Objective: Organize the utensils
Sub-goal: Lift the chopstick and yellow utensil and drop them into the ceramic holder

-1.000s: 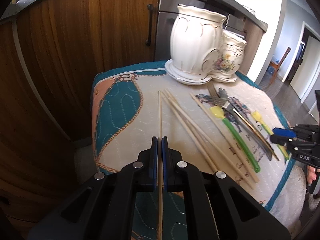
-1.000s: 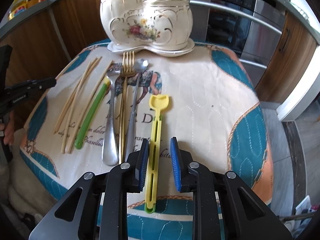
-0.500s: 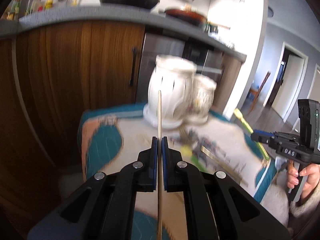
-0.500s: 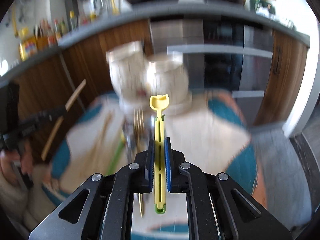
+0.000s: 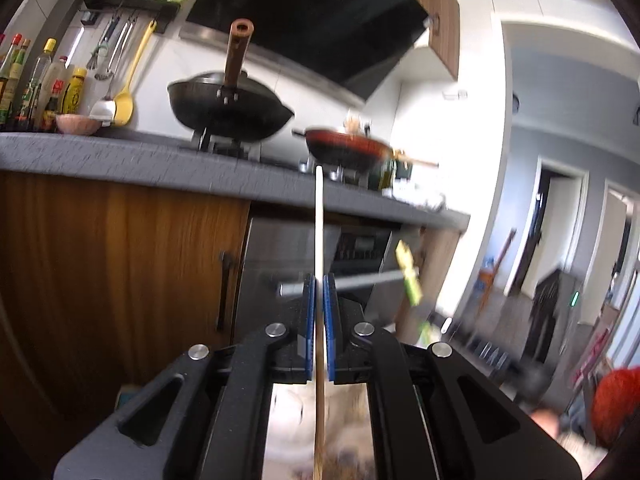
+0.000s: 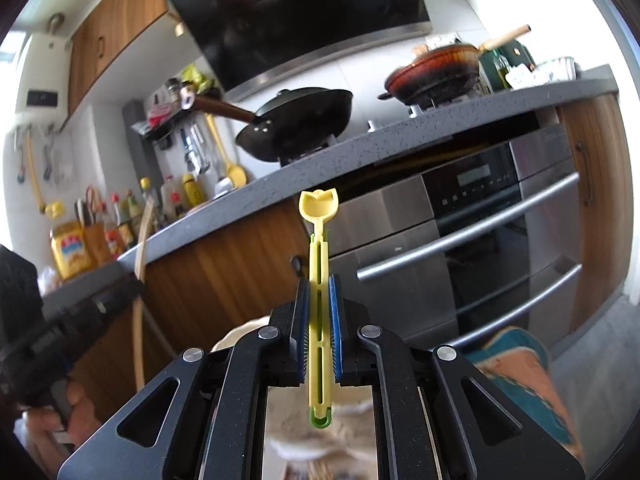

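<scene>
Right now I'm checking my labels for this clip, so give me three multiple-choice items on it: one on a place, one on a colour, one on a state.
1. Where does the black wok sit?
A. on the stove on the counter
B. on the floor
C. inside the oven

2. What colour is the scoop in the right gripper?
A. red
B. yellow
C. white

3. How does the left gripper stand?
A. wide open and empty
B. shut on a fork
C. shut on a chopstick

Answers:
1. A, the wok rests on a burner above the grey counter edge.
2. B, the scoop is yellow with a green tip at its near end.
3. C, both blue pads press on the thin wooden chopstick, which sticks out ahead of them.
</scene>
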Demonstrator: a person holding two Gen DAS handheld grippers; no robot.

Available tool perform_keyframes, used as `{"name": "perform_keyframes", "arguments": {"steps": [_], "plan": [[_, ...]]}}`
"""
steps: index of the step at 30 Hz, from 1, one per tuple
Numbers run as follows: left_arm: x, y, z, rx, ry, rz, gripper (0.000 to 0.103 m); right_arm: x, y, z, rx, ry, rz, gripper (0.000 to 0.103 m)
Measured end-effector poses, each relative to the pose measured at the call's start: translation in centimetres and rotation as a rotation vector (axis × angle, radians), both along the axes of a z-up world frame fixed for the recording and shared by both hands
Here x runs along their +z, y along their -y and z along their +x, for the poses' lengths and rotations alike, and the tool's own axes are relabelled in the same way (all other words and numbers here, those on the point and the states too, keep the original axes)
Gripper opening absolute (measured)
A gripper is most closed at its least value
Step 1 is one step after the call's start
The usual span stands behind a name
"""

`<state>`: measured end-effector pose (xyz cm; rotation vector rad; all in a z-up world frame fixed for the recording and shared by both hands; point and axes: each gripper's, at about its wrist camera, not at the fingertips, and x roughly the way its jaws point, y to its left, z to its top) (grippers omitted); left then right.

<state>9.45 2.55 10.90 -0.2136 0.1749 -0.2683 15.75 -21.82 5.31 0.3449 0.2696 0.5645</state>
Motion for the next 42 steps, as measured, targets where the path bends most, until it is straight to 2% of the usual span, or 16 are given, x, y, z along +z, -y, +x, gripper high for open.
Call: {"name": "perform_keyframes", "arguments": {"steps": [2,7,10,14,17,21,29,35,37,39,41,42], "plan": [[0.6,0.6,1.4,0.017,0.022,0.005,0.004,-0.6,-0.4,1.8,0.010,-0.025,0.016,0.010],[1.0,2.1,4.1,0.038,0.053,0.011,0.004,-1.9,-0.2,3.1,-0.007,-0.047,0.018,0.010],[0.6,2.8,4.9,0.096,0.088,0.056,0.004,-2.7,-0.4,3.3,-0.028,-0.034,-0.002,0.010],[-0.6,3.3,6.3,0.142,0.077,0.102,0.004,-3.7,-1.1,3.5,-0.046,-0.020,-0.054,0.010],[-1.6,3.5,6.5,0.133,0.050,0.128,0.004,-4.0,-2.0,3.3,-0.071,0.010,-0.122,0.010],[-2.7,3.0,5.6,0.112,0.008,0.127,0.004,-4.1,-2.2,2.9,-0.077,0.026,-0.163,0.010],[-4.2,2.7,4.3,0.101,-0.111,0.184,0.004,-4.4,-1.8,1.7,-0.070,-0.014,-0.197,0.011],[-4.7,3.6,4.3,0.101,-0.139,0.243,0.005,-5.0,-2.1,1.9,-0.053,-0.053,-0.226,0.011],[-4.8,3.8,4.4,0.095,-0.151,0.252,0.008,-5.0,-2.0,2.0,-0.052,-0.056,-0.227,0.012],[-4.8,4.0,4.4,0.100,-0.152,0.260,0.017,-4.9,-2.0,1.9,-0.049,-0.052,-0.223,0.020],[-4.7,3.9,4.3,0.102,-0.146,0.258,0.033,-4.7,-2.0,1.7,-0.053,-0.042,-0.220,0.028],[-4.5,3.9,4.2,0.106,-0.141,0.259,0.035,-4.6,-1.9,1.5,-0.057,-0.034,-0.220,0.030]]}}
